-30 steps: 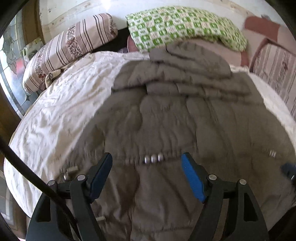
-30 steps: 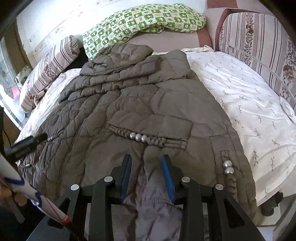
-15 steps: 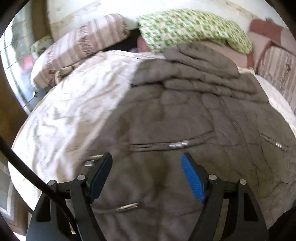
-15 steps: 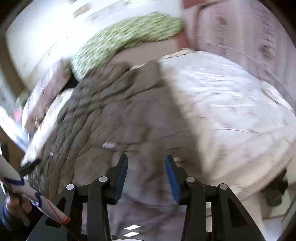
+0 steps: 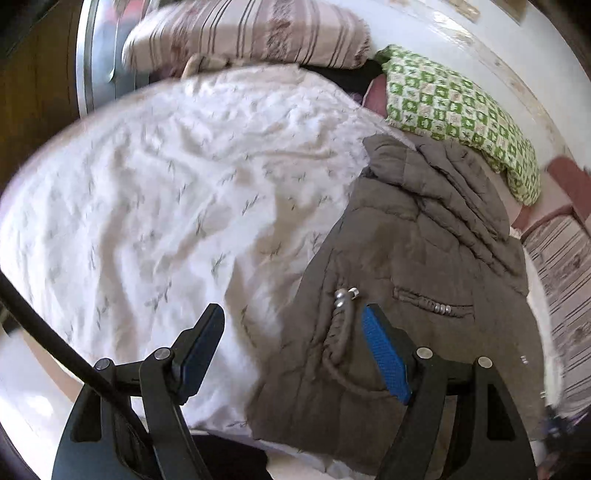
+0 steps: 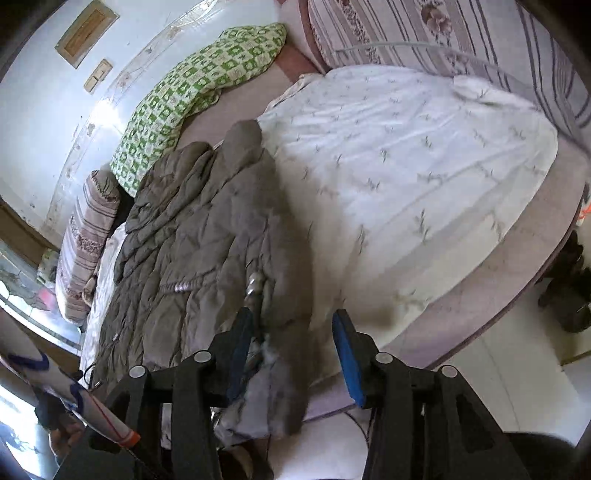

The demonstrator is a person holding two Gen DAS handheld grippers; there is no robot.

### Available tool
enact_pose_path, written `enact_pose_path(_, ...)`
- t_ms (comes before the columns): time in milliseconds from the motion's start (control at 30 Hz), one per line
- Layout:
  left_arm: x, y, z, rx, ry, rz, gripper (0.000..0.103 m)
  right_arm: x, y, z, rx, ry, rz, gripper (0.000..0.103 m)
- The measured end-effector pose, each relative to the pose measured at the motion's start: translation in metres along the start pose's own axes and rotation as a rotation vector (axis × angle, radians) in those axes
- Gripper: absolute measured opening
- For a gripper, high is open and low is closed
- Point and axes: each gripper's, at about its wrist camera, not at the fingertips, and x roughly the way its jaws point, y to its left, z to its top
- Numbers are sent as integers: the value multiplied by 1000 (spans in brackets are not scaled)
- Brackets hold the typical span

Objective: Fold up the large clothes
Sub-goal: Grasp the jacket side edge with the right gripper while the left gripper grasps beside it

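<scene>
Left wrist view: motion-blurred across the white leaf-print bedsheet (image 5: pixel 177 206), sharper over the quilted grey-brown padded jacket (image 5: pixel 413 266). Near hem of jacket cut off behind the black frame of the left tool (image 5: pixel 291 354); right edge of jacket lost at the picture border. Cannot tell what lies under the jacket's lower corner. Left tool spread wide, blue pads apart, nothing between them but sheet and the jacket's left edge with its braided cord and silver beads (image 5: pixel 345 295).

Right wrist view: also smeared along the jacket's (image 6: pixel 192 236) right side and the bedsheet (image 6: pixel 406 166) beside it. Pale lining and a whitish tuft at the hem, partly hidden behind the left finger of the right tool (image 6: pixel 291 350). Right tool likewise parted, not clamped on anything; jacket's hem corner lying between and below the fingers. Bottom left: a white tube with blue and red marks, cut off, hard to identify.

Long axis of jacket running away from both cameras, hem nearest, hood end farthest, up against the green-and-white checked pillow (image 6: pixel 192 96). Lying flat on the bed, narrow, sides seemingly tucked in, sleeves bunched near the hood. Puffy, creased, stitched in irregular panels. Striped beige bolster pillow (image 5: pixel 251 33) at the far left of the bed.
</scene>
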Motion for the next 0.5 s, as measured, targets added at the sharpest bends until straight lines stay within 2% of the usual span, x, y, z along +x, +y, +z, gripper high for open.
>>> enact_pose_path(133, 4, 20, -4, -95, 38, -41, 76, 10, 7, -3, -14, 32, 5, 52)
enact_pose_path(300, 12, 20, -13, -109, 89, -68, 76, 22, 16, -6, -10, 64, 18, 56)
enact_pose_path(367, 13, 13, -21, -78, 102, -73, 76, 24, 19, -8, -13, 66, 15, 56)
enact_pose_path(500, 9, -25, -45, 92, 67, -44, 76, 26, 23, -14, -24, 73, 8, 56)
